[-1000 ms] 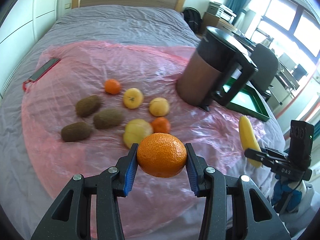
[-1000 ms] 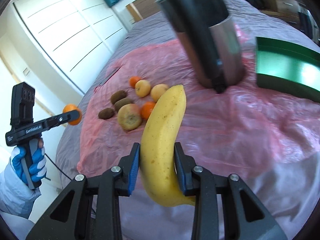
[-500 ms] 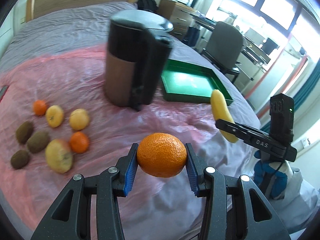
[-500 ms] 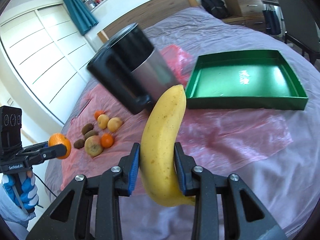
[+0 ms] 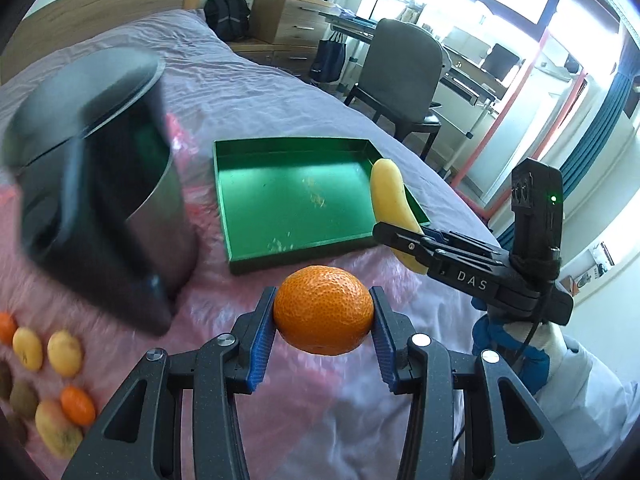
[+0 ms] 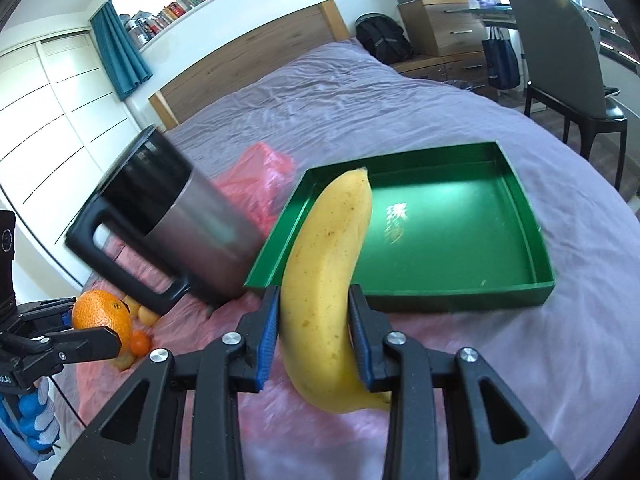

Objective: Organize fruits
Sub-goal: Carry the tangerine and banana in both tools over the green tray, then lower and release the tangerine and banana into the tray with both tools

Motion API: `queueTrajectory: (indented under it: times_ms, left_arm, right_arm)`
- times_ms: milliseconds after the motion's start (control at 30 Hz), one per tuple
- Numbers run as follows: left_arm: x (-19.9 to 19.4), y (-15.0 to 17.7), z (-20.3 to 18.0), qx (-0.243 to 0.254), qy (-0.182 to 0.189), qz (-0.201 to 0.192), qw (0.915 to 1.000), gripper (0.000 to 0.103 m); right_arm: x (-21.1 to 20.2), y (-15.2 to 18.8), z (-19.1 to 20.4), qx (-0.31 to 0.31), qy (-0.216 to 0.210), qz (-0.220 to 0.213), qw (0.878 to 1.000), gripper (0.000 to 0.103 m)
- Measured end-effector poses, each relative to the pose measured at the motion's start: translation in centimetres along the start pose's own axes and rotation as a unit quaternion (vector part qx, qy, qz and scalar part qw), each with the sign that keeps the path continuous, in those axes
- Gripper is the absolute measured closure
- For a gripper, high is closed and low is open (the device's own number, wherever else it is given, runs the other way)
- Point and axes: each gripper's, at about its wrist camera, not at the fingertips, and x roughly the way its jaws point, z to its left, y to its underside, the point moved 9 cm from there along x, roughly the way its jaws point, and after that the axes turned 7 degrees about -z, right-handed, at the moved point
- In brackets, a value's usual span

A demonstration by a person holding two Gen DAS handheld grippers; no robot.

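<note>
Orange mandarin (image 5: 323,310) sits clamped between the blue pads of the left tool (image 5: 323,320) at lower centre of the left wrist view. The right tool (image 6: 314,332) grips a banana (image 6: 328,280) around its middle, tip over the green tray's (image 6: 536,264) near-left corner. More fruit (image 5: 64,352) lies lower left on pink plastic.

Two tongs (image 5: 323,336) (image 6: 312,334). One banana (image 6: 326,280). One large orange (image 5: 323,310), two small oranges (image 5: 78,405) (image 5: 6,326), three yellowish fruits (image 5: 64,352), at least two kiwis (image 5: 23,398) at the left edge. One green tray (image 5: 288,200), one dark jug (image 5: 100,208), one chair (image 5: 404,76).
</note>
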Motion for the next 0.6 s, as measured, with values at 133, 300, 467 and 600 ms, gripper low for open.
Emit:
queueTrajectory:
  times_ms: [133, 300, 467, 600]
  left_arm:
    - [3.9, -2.6, 0.5, 0.004, -0.012, -0.005, 0.9999, 0.064]
    - [9.0, -5.6, 1.9, -0.001, -0.030, -0.016, 0.9994, 0.064]
    - [13.2, -9.1, 3.5, 0.002, -0.059, -0.044, 0.9973, 0.064]
    - [17.0, -10.6, 5.6, -0.004, -0.083, -0.051, 0.9952, 0.064]
  right_arm:
    - [1.8, -1.7, -2.7, 0.002, 0.020, -0.009, 1.000, 0.094]
    - [4.4, -4.1, -6.0, -0.016, 0.052, -0.014, 0.998, 0.094]
    - [7.0, -5.5, -8.1, -0.042, 0.074, -0.012, 0.996, 0.094]
    - [9.2, -5.8, -9.4, -0.055, 0.083, -0.009, 0.995, 0.094]
